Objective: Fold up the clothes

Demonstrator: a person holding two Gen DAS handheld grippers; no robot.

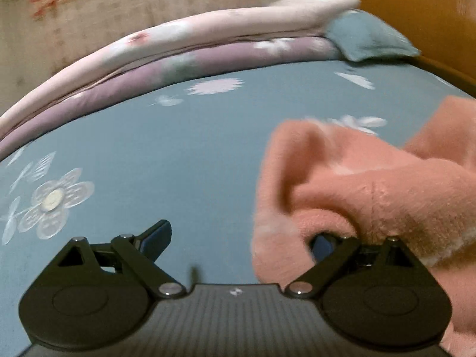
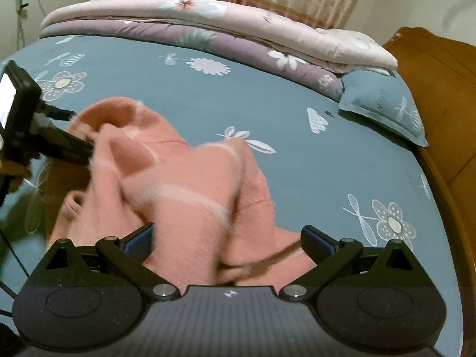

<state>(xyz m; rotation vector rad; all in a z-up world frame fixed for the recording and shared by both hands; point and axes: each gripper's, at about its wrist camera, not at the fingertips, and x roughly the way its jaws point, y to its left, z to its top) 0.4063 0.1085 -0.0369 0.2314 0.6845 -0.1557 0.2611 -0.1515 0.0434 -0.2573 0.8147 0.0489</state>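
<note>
We see a blue bedsheet (image 2: 267, 95) printed with white flowers filling both views, with folded quilts (image 2: 208, 29) stacked along its far edge from 10 to 1 o'clock and a blue pillow (image 2: 383, 104) at 2 o'clock beside a wooden bed frame (image 2: 440, 95). On the sheet lies a crumpled pink garment (image 2: 184, 184) with pale stripes, sitting centre-left in the right wrist view and reaching down between the fingers of our right gripper (image 2: 227, 241). Those fingers stand wide apart, the cloth bunched in the gap but not pinched. In the left wrist view the pink garment (image 1: 372, 196) fills the 3 to 5 o'clock side, draped over the right-hand finger (image 1: 322, 245) of our left gripper (image 1: 238, 238). Its other finger (image 1: 157, 235) stands clear over bare sheet, so the jaws are spread wide.
</note>
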